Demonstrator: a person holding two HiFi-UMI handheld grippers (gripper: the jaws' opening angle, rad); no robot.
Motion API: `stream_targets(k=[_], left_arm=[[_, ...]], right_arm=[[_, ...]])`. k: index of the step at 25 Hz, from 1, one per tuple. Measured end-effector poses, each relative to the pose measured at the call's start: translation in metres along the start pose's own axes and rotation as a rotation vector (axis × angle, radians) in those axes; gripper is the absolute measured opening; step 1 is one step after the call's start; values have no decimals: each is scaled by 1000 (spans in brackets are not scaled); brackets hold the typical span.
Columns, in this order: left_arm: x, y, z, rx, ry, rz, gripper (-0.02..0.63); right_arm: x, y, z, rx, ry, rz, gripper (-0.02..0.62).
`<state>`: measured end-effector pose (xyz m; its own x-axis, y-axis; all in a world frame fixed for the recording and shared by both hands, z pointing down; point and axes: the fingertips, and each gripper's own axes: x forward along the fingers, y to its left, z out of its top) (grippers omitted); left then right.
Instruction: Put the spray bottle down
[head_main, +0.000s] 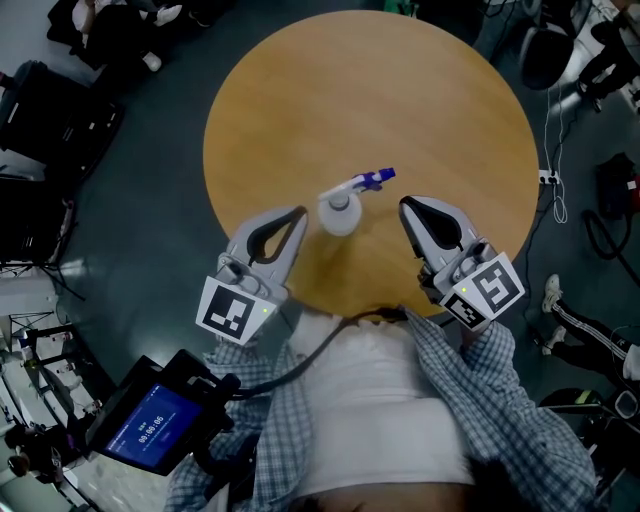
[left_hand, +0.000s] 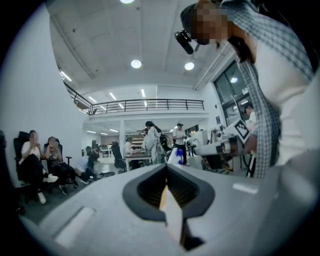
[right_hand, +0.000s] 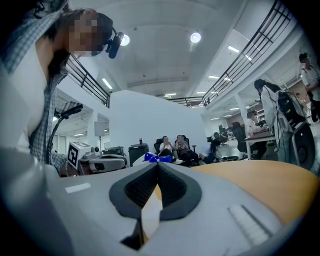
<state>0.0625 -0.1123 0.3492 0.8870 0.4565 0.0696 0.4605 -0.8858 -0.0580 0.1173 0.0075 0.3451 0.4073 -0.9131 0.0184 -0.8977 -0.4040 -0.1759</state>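
Sleeves (head_main: 490, 380) of checked cloth lie nearest, leading to the left claw (head_main: 297, 218) and the right claw (head_main: 408, 210). Both are held level over the near edge of the round tabletop (head_main: 370, 90), tips angled inward, jaws pressed together on nothing. Just beyond and between them, touching neither, the spray bottle (head_main: 343, 207) stands upright on the wood, its blue nozzle pointing right. Putting it down looks finished, and nothing seems left to do.
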Motion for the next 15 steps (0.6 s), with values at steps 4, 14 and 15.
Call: stream_targets(k=[4,14,15], left_arm=[[0,-1,-1,-1,4,-4,2],[3,-1,1,-3,2,-5,2],[3,-1,1,-4,3,-6,2]], right_arm=[[1,0,0,-1,0,1,3],[-1,-1,3,-3,-1,-2,3],[-1,-2,3,-3,-2,-3,3]])
